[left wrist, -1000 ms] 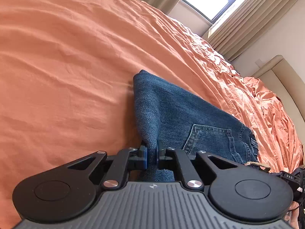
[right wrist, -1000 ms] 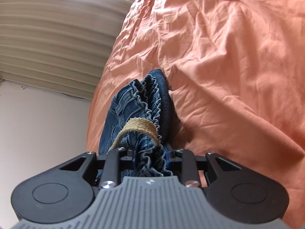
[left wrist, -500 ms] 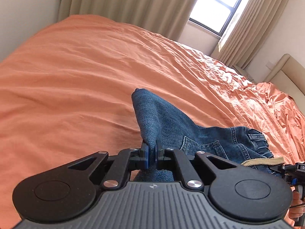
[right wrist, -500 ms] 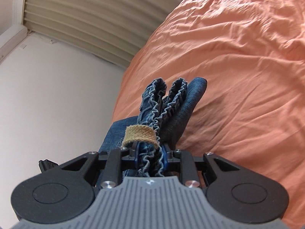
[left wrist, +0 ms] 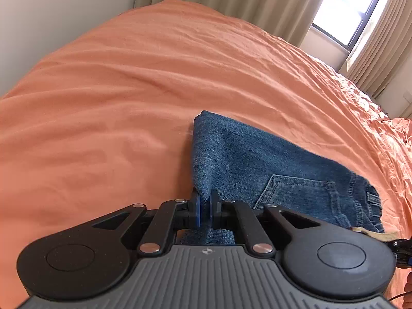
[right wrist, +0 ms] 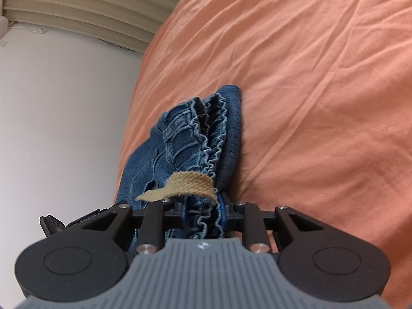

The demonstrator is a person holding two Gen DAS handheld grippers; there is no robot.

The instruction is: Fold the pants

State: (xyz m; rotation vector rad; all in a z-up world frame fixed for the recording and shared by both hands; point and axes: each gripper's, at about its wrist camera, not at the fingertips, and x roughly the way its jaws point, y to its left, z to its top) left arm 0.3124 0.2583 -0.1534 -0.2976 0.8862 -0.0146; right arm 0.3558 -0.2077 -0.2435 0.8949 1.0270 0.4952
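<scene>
The blue denim pants [left wrist: 260, 164] hang between both grippers above the orange bedspread [left wrist: 128, 103]. My left gripper [left wrist: 204, 207] is shut on a folded denim edge, with a back pocket [left wrist: 296, 195] to its right. My right gripper [right wrist: 203, 215] is shut on the gathered elastic waistband [right wrist: 208, 139], where a tan drawstring [right wrist: 185, 184] loops over the fingers. The pants also show in the right wrist view [right wrist: 180, 149], bunched and lifted off the bed. The lower legs are hidden.
The orange bedspread [right wrist: 309, 77] fills most of both views. Beige curtains [left wrist: 231, 0] and a bright window [left wrist: 355, 7] stand beyond the bed. A white wall [right wrist: 64, 116] and blinds [right wrist: 77, 5] lie left of the right gripper.
Both grippers have lifted and tilted up with the pants still held. More of the room's wall and curtains has come into view. The grips have not changed.
</scene>
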